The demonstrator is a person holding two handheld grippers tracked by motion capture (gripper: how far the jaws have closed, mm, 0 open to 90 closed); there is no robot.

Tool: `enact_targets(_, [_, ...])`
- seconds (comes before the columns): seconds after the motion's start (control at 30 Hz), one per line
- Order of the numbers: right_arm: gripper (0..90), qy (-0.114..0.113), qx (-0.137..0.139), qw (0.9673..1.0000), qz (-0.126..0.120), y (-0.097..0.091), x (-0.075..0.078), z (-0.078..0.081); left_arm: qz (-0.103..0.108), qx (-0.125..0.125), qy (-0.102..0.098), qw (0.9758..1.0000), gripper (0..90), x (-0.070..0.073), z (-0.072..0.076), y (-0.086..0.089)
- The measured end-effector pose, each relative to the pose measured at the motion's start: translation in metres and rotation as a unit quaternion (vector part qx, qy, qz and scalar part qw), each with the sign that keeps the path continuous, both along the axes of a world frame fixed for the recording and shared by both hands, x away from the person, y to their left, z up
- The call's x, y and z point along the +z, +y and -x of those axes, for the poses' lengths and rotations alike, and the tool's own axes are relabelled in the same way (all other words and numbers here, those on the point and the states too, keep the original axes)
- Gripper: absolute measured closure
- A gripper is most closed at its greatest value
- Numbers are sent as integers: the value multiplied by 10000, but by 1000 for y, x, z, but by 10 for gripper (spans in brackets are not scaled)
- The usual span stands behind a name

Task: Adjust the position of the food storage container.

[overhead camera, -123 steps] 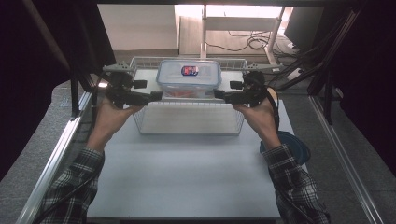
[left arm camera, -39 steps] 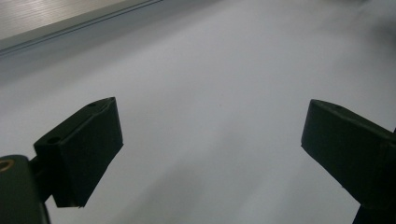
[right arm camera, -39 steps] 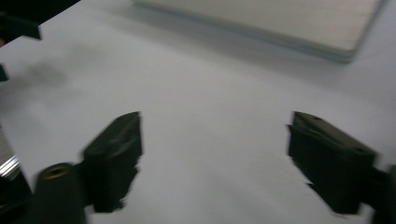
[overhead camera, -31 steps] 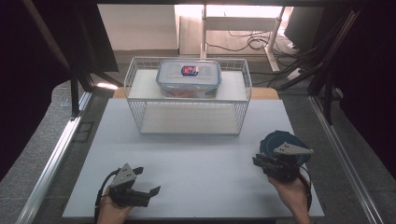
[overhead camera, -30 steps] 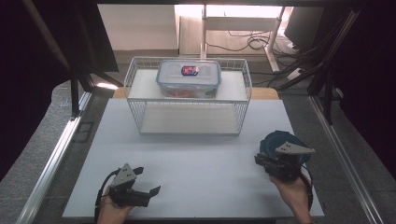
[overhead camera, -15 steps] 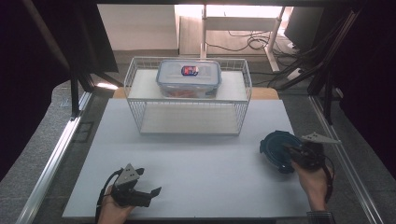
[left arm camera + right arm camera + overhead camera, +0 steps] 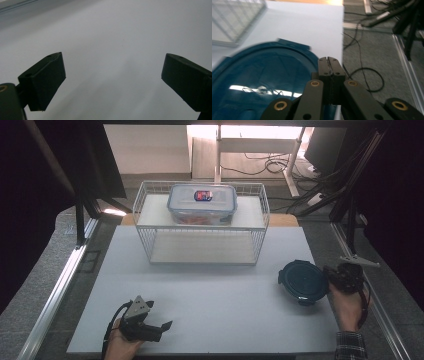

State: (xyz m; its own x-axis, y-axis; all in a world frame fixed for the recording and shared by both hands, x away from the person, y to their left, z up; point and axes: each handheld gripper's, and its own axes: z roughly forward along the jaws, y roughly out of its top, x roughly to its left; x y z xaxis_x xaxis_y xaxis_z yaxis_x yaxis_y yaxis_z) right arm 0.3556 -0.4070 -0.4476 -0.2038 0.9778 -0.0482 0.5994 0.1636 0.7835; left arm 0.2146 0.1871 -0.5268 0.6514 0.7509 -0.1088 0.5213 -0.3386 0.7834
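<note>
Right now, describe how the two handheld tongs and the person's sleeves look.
Both tongs are black. The left tongs carry a grey three-cornered plate on top and trail a black cable; their jaws are blocky, with small holes. The right tongs also have a grey plate, and their linkage arms show brass-coloured rivets. A plaid sleeve covers the person's right wrist.

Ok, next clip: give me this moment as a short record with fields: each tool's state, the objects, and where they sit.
left tool: open, near the front left of the white table, holding nothing
right tool: shut, at the round blue lid's right edge
round blue lid: flat on the table, right side
clear lidded container: on the top shelf of the wire rack
</note>
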Motion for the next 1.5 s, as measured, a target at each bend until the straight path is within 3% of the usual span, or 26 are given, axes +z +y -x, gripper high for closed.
enact_targets(0.27, [888,302,-361,9987,200,-18,-17,5,10,-31,64,10000,47,-1,0,-1])
enact_targets(0.37, [890,355,-241,9991,39,-19,-20,3,17,-39,70,10000,47,-1,-1,-1])
enact_targets(0.47, [891,400,-313,9984,241,-13,-19,2,14,-54,93,9999,47,-2,-1,-1])
enact_targets(0.7, [892,432,-269,9986,156,-6,-21,2,4,-82,111,9999,48,-2,-1,-3])
enact_targets(1.17, [892,565,449,9974,67,39,-24,1,-10,-139,135,9998,48,-3,-2,-5])
enact_targets(1.33, [892,615,884,9942,42,64,-25,1,-8,-146,131,9998,48,-3,-1,-5])
enact_targets(1.5, [892,647,1139,9914,53,83,-26,2,-7,-154,132,9998,48,-3,-1,-5])
